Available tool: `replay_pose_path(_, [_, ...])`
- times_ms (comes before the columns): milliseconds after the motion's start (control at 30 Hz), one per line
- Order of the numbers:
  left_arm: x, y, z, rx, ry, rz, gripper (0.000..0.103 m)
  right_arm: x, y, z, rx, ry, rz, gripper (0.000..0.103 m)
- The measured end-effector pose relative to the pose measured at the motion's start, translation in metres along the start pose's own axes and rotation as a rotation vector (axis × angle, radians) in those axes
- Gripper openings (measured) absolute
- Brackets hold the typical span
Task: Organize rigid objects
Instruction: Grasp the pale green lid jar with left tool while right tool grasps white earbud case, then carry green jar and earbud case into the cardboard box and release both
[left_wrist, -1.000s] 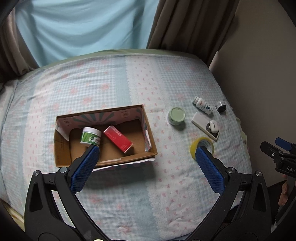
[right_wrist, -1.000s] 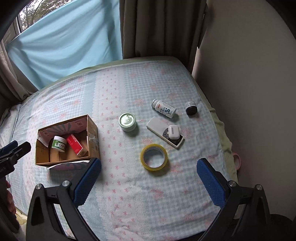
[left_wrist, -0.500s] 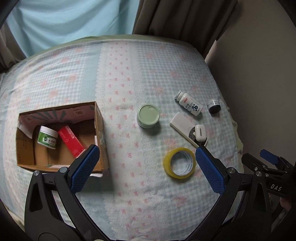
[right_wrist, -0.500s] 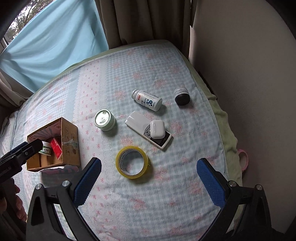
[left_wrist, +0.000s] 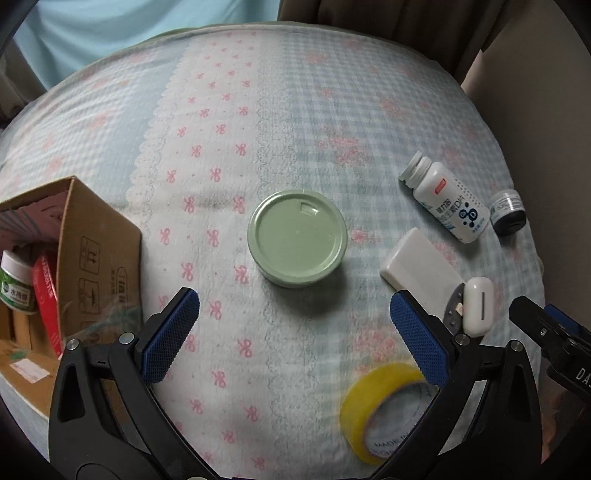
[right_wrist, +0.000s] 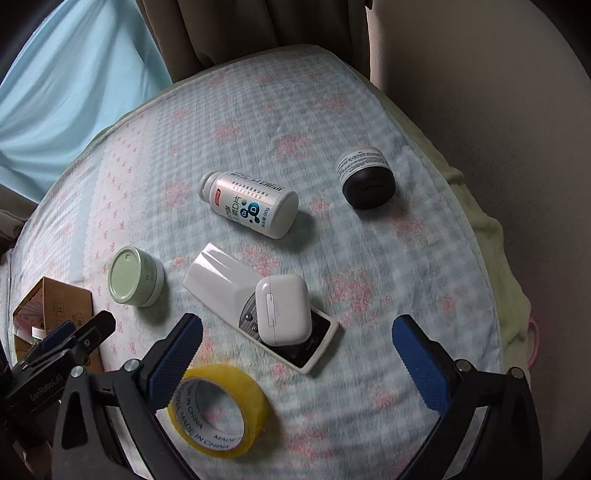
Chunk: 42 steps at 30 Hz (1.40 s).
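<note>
My left gripper is open and empty, just short of a pale green round tin on the bed. My right gripper is open and empty, with a white earbud case resting on a white remote between its fingers. A yellow tape roll lies by the right gripper's left finger. A white pill bottle lies on its side and a small black jar lies beyond it. An open cardboard box at the left holds a green-labelled jar and a red box.
The bed has a pink-and-blue patterned cover. A beige wall stands close on the right and curtains hang behind. The bed's right edge drops off near the black jar.
Both grippers have moved forward and down toward the bed. The left one has shifted right from the box to the green tin; the right one has closed in on the earbud case.
</note>
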<state>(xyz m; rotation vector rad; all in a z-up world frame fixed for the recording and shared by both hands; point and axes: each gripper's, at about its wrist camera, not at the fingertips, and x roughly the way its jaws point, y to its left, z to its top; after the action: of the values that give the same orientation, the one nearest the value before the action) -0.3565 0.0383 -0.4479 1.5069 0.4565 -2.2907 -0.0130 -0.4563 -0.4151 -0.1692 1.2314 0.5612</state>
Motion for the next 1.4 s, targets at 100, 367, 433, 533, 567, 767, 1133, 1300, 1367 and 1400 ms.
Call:
replay_pose_path(100, [0.021, -0.003, 0.004, 0.019, -0.037, 0.013, 0.103, 0.012, 0.005, -0.004, 0.006, -0.037, -0.012, 0.100])
replay_pose_path(367, [0.053, -0.002, 0.008, 0.033, -0.074, 0.006, 0.103, 0.034, 0.016, -0.010, -0.027, -0.097, -0.076, 0.084])
replay_pose_path(433, [0.058, 0.000, 0.009, 0.034, -0.070, 0.003, 0.103, 0.041, 0.016, -0.010, -0.025, -0.096, -0.079, 0.076])
replay_pose_path(533, [0.062, 0.001, 0.012, 0.041, -0.071, 0.007, 0.103, 0.049, 0.016, -0.012, -0.013, -0.093, -0.088, 0.070])
replay_pose_path(567, [0.063, 0.001, 0.013, 0.042, -0.073, 0.010, 0.103, 0.050, 0.016, -0.012, -0.008, -0.090, -0.085, 0.062])
replay_pose_path(767, [0.062, -0.001, 0.017, 0.066, -0.087, 0.010, 0.096, 0.052, 0.014, -0.014, 0.027, -0.092, -0.067, 0.047])
replay_pose_path(1133, [0.057, -0.005, 0.017, 0.083, -0.061, -0.011, 0.068, 0.049, 0.017, -0.018, 0.039, -0.107, -0.061, 0.042])
replay_pose_path(1300, [0.049, -0.003, 0.013, 0.074, -0.057, -0.026, 0.068, 0.044, 0.017, -0.019, 0.051, -0.115, -0.053, 0.042])
replay_pose_path(1367, [0.044, -0.003, 0.012, 0.072, -0.059, -0.030, 0.068, 0.041, 0.017, -0.018, 0.061, -0.118, -0.051, 0.042])
replay_pose_path(1400, [0.041, -0.003, 0.011, 0.072, -0.062, -0.034, 0.068, 0.039, 0.018, -0.019, 0.065, -0.120, -0.050, 0.042])
